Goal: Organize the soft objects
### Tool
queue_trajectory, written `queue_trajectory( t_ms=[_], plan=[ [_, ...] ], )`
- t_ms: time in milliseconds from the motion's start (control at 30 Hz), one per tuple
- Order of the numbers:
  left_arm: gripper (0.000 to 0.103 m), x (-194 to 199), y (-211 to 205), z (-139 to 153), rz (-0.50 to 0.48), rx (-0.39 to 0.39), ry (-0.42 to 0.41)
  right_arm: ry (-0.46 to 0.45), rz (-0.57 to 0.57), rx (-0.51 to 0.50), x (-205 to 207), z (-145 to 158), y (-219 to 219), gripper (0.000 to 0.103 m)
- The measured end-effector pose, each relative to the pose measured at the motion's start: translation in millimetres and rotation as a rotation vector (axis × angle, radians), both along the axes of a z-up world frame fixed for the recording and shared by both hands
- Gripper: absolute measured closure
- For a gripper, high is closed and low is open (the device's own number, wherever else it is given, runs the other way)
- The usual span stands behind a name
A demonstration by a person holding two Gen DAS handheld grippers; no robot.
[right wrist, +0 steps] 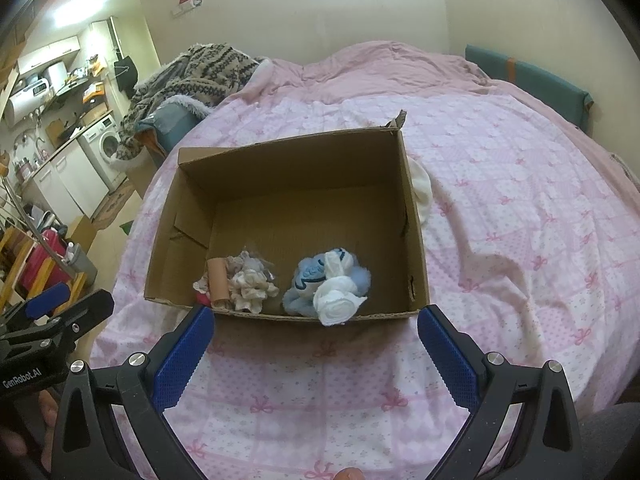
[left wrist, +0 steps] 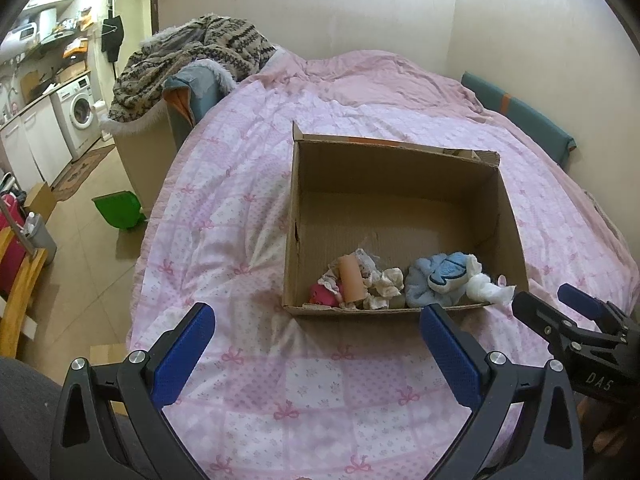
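Right wrist view: right gripper point(right wrist: 316, 348) jaws spread wide, empty, hovering over the pink patterned bedspread point(right wrist: 520, 240). Straight ahead, open brown cardboard box point(right wrist: 412, 216) holds rolled white and blue soft cloths point(right wrist: 332, 292) at its near wall. White cloth point(right wrist: 422, 188) lies outside, beyond the box's right wall, nearer this gripper. Left gripper point(left wrist: 316, 352) likewise spread, empty.

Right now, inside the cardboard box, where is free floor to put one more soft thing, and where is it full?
The cardboard box is bare across its far half, up to the back wall, and in its near right corner. The near edge is crowded: rolled white cloth on blue plush, beside beige socks and a peach tube. Both grippers, left and right, hang open outside.
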State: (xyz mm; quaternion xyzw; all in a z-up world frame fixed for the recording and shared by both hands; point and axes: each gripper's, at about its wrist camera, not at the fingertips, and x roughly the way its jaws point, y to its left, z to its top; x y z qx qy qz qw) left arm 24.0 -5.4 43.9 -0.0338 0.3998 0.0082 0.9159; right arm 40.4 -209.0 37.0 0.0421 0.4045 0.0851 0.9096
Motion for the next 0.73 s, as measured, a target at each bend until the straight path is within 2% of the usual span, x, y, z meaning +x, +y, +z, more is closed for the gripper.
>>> queue_trajectory(
  t_ms=[733],
  plan=[
    [0.001,-1.1,-0.5,-2.9,-0.001,-0.014,0.003,0.002,0.005,-0.003,1.1,-1.3,0.4,0.0]
  ],
)
